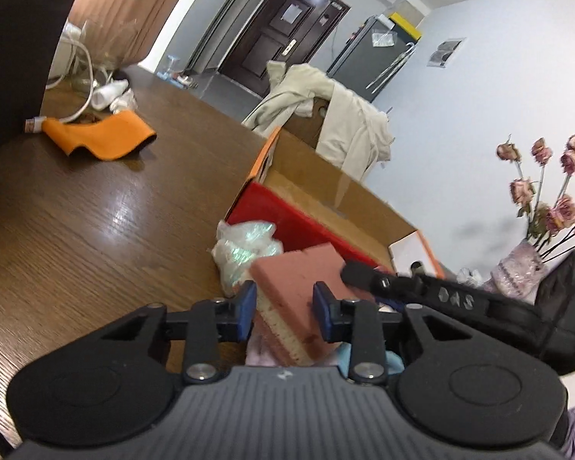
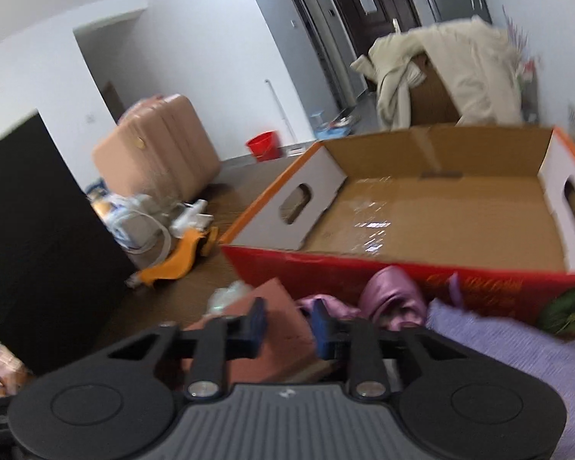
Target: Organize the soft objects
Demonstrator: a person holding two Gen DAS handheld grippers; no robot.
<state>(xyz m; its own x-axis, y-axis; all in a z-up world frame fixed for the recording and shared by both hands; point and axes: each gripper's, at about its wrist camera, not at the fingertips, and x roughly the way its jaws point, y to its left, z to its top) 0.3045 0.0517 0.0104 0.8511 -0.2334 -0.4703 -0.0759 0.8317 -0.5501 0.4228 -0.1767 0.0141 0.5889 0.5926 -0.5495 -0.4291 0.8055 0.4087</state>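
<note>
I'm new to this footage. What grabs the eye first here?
The pink sponge block clamped between the left gripper's blue pads, just short of the red-fronted open cardboard box, bare inside. Beyond, an orange cloth lies on the dark wooden table.

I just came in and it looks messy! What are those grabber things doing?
The left gripper is pinching a pink sponge beside a big cardboard box, which has nothing in it yet. The right gripper hovers open over the soft things in front of the box, holding nothing.
</note>
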